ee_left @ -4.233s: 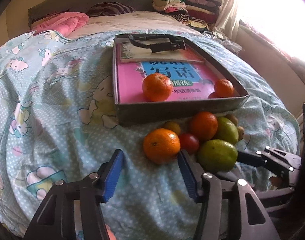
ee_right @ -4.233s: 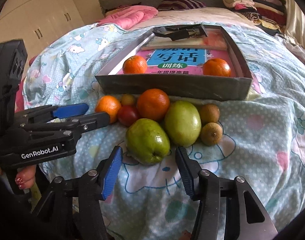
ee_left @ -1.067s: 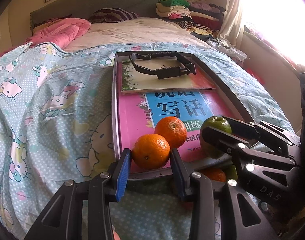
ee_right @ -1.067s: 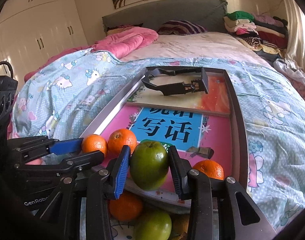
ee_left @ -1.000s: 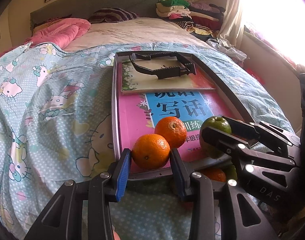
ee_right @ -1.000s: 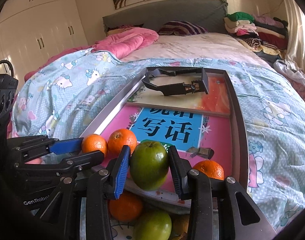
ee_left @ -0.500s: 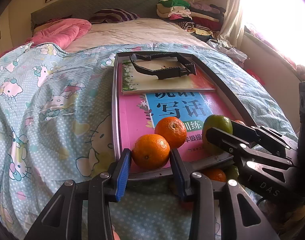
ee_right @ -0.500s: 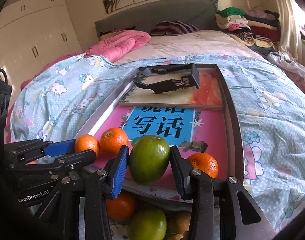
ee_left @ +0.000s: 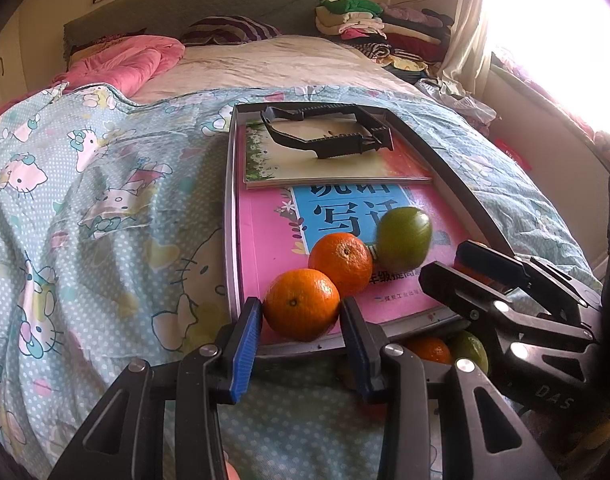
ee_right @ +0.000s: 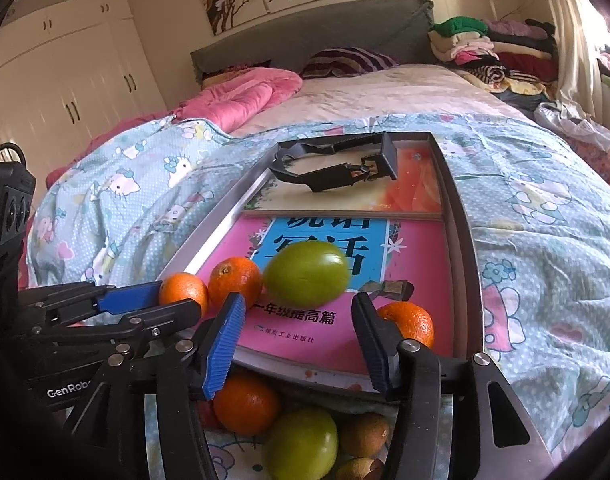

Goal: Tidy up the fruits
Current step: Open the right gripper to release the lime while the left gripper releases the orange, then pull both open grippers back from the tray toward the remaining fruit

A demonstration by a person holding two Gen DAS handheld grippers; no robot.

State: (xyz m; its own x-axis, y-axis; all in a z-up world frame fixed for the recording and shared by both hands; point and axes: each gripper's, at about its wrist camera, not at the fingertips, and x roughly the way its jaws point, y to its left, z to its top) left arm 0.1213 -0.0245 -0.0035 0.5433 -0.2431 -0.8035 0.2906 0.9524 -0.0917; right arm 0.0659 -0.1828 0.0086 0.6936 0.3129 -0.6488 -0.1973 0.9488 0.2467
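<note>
**A:** Ahead of both grippers: shallow grey tray (ee_right: 461, 216) on the cartoon-print bedspread (ee_left: 105, 208). Contents?

**B:** Largest first. Pink workbook (ee_right: 337, 320) lines the near half, a second book (ee_left: 329, 160) the far half, with a black plastic clamp frame (ee_left: 325, 136) lying on it. Then fruit: green fruit (ee_right: 305, 274), apple-like, just past the right gripper (ee_right: 297, 328) tips, blurred, so probably rolling. Orange (ee_left: 341, 258) beside it. Smaller orange (ee_right: 405, 324) by the right gripper's right finger. A small dark scrap (ee_right: 389, 287), can't identify it.

**A:** Gripper states?

**B:** Right: jaws have just been opening, now spread, nothing between the pads; the green fruit sits clear beyond them. Left gripper (ee_left: 301, 320): pinching an orange (ee_left: 301, 304) over the tray's near-left corner, pads on both sides. Not released yet.

**A:** Progress?

**B:** I'd say roughly a third to halfway. Three pieces loose in the tray, a fourth held over it. Left on the bedspread, under the right gripper in front of the tray wall: one orange (ee_right: 245, 404), a second green fruit (ee_right: 301, 444), two brown kiwi-like fruits (ee_right: 363, 434), something red mostly hidden behind the left finger.

**A:** Next?

**B:** My guess: left lets go of its orange, right goes back for the pile. Rolling green fruit is the risk; tray wall is low.
</note>
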